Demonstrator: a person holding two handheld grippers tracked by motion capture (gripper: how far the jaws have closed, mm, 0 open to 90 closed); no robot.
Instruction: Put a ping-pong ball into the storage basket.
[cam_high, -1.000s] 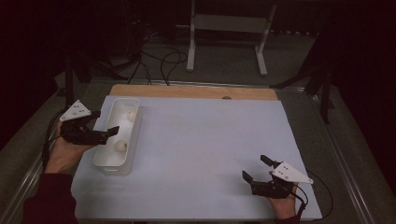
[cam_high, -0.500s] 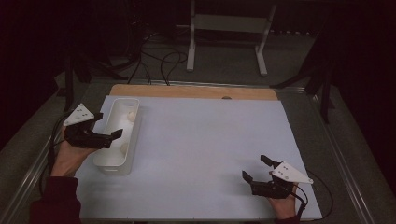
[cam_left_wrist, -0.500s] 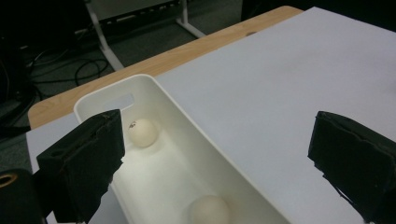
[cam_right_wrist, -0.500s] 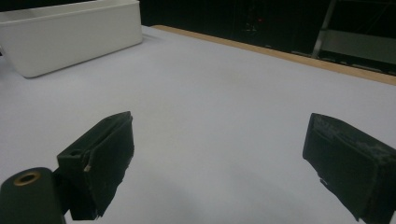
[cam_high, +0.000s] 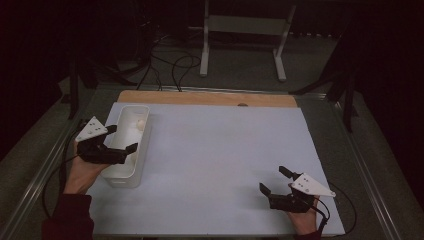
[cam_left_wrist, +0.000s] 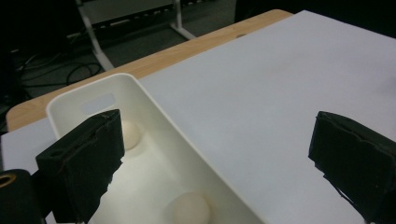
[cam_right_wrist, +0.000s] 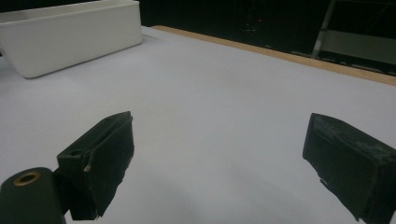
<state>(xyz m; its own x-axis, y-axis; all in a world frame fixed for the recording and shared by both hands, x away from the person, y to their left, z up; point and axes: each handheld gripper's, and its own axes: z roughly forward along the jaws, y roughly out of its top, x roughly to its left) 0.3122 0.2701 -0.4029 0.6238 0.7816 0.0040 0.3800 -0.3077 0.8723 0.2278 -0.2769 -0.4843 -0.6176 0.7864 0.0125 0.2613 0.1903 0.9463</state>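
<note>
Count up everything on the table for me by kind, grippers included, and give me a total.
White bin: 1
Pale round balls in the bin: 2
White sheet covering the table: 1
Hand-held grippers, left gripper and right gripper, jaws open: 2
Total: 6
</note>
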